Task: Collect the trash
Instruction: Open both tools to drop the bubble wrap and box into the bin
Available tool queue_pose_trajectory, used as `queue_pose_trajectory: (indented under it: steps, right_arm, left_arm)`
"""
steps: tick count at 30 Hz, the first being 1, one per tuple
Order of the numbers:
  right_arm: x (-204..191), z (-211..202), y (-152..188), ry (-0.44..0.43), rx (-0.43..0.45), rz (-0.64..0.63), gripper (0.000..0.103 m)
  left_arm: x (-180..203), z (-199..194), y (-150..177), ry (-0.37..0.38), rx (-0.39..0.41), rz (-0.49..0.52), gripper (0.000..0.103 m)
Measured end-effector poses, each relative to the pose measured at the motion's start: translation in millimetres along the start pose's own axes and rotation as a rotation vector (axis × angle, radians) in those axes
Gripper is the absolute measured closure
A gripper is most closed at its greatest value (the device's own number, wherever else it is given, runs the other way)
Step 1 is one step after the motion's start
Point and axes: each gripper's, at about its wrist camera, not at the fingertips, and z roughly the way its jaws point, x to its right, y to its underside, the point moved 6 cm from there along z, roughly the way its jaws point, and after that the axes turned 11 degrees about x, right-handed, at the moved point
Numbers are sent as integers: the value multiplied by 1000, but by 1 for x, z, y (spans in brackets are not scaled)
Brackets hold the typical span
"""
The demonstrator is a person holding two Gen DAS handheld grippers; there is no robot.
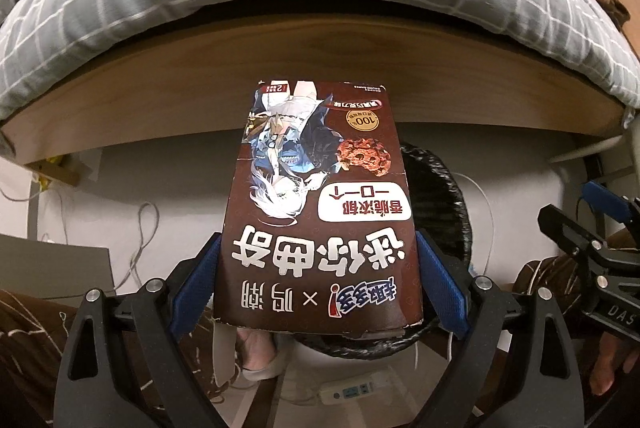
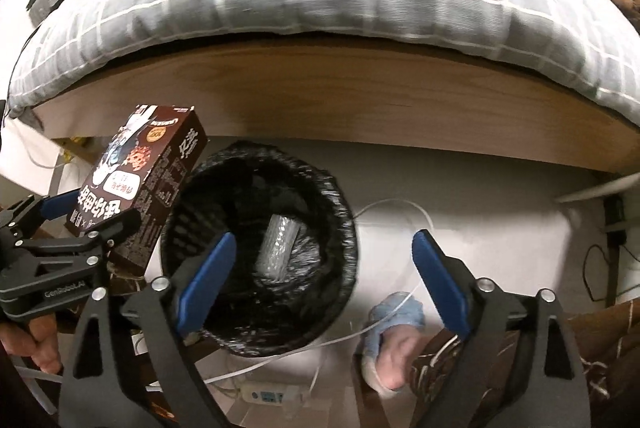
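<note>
Left wrist view is mostly blocked by the cookie box (image 1: 320, 212), so the trash bin (image 1: 452, 196) behind it only peeks out as a black rim. Left gripper (image 1: 320, 280) has its blue pads clamped on the box's lower sides, long axis running away from the camera toward the bed frame (image 1: 160, 108), print upside down. From the right wrist, the box sits tilted just left of the bin's rim. Right gripper (image 2: 320, 280) is spread wide over the bin, holding nothing. A clear wrapper (image 2: 278, 248) lies inside; it's blurry.
</note>
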Motion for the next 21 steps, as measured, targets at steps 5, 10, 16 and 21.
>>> queue_pose_trajectory:
  steps: [5, 10, 16, 21]
  right_arm:
    - [17, -6, -1, 22, 13, 29, 16]
    - [25, -9, -1, 29, 17, 49, 16]
    - [24, -9, -7, 18, 36, 56, 16]
    - [19, -18, -15, 12, 65, 52, 16]
  left_arm:
    - [17, 4, -5, 21, -5, 26, 14]
    - [20, 9, -4, 33, -11, 39, 14]
    - [17, 4, -4, -4, 37, 64, 7]
    - [11, -1, -10, -30, 61, 53, 6]
